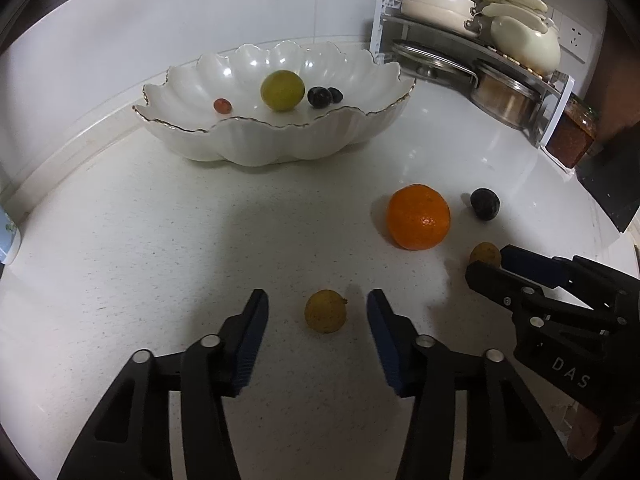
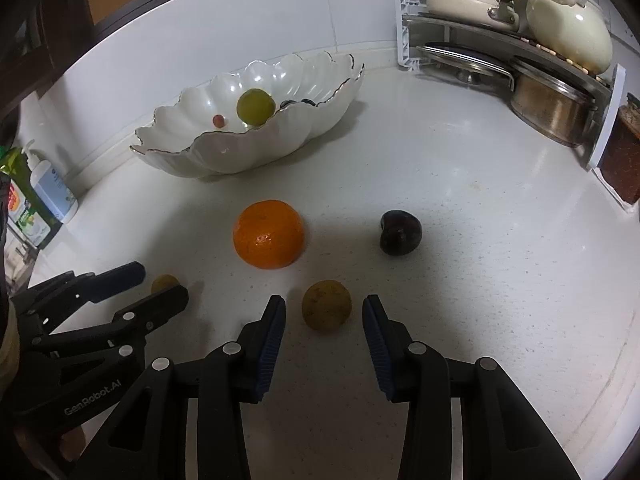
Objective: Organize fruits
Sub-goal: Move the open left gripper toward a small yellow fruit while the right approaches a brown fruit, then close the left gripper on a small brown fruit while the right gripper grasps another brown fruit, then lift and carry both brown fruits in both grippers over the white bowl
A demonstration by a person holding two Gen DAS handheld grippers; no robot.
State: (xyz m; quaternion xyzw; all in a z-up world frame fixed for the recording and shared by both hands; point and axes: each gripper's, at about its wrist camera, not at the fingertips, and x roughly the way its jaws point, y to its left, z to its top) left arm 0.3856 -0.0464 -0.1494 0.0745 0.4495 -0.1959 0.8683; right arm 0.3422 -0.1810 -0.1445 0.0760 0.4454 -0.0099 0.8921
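A small yellow-brown fruit lies on the white counter between the fingers of my left gripper; the pads stand apart from it on both sides. A second one lies the same way inside my right gripper, with a gap at each pad. Both grippers are open and sit side by side. Beyond them lie an orange and a dark plum. The white scalloped bowl at the back holds a green-yellow fruit, two dark fruits and a small red one.
A corner rack with pots, lids and a cream kettle stands at the back right, a brown jar beside it. A soap bottle and a green bottle stand at the left edge by the wall.
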